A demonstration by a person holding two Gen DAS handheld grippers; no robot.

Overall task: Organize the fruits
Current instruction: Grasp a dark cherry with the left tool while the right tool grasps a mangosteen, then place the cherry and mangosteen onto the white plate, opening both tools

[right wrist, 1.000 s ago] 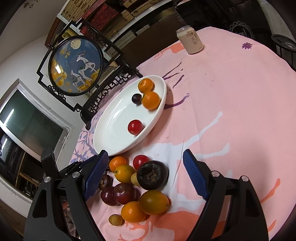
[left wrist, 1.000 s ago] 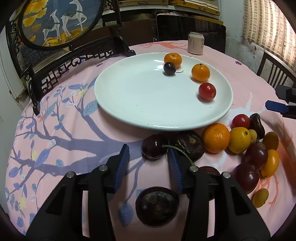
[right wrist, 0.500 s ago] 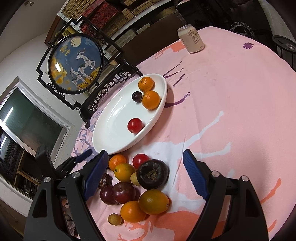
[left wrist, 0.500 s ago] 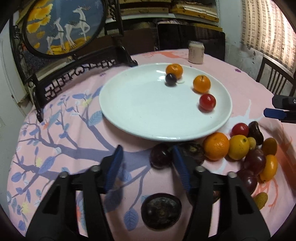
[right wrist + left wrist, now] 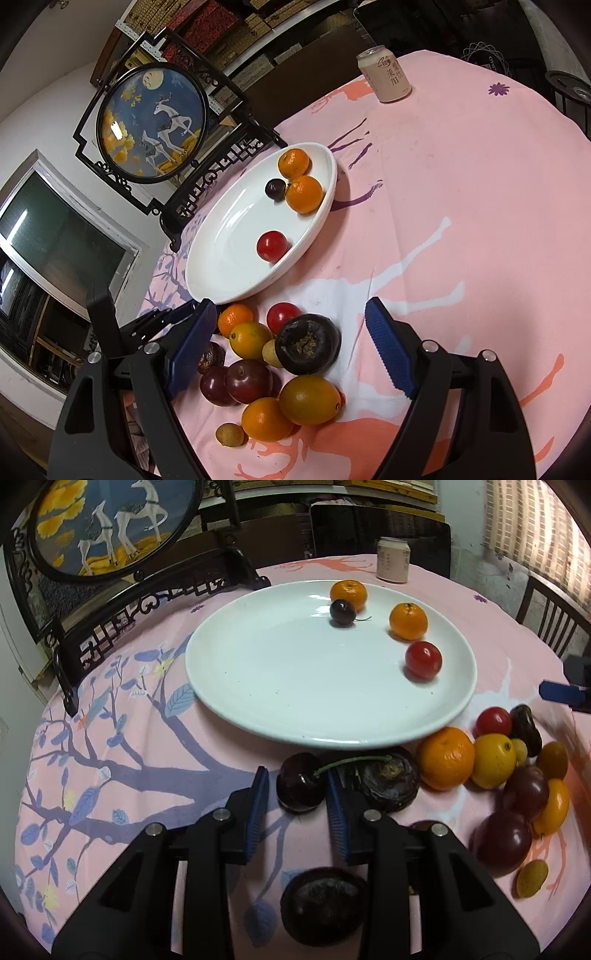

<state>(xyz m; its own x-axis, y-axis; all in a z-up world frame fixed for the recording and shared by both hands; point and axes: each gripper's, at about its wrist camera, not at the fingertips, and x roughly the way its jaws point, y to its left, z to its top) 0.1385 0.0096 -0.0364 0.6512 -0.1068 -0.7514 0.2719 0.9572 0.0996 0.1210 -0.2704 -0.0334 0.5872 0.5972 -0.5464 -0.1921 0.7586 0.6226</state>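
Observation:
A dark cherry (image 5: 301, 782) with a green stem lies on the cloth just in front of the white plate (image 5: 295, 672). My left gripper (image 5: 296, 775) straddles it and its jaws are closing. The right pad is at the cherry's side, and a thin strip of cloth still shows by the left pad. The plate holds two mandarins (image 5: 408, 621), a small cherry (image 5: 342, 613) and a red tomato (image 5: 423, 660). My right gripper (image 5: 291, 306) hangs open above the fruit pile (image 5: 280, 369) and holds nothing. The plate (image 5: 229, 251) lies beyond that pile.
A wrinkled dark fruit (image 5: 389, 781) sits right beside the cherry, and another (image 5: 323, 910) lies under the left gripper. A drink can (image 5: 393, 559) stands at the table's far side. A framed deer screen (image 5: 110, 528) stands at the back left, and a chair (image 5: 554, 620) at the right edge.
My left gripper has come forward so that the cherry now lies between its pads, and its jaws have narrowed. The right gripper and the fruit pile have stayed still.

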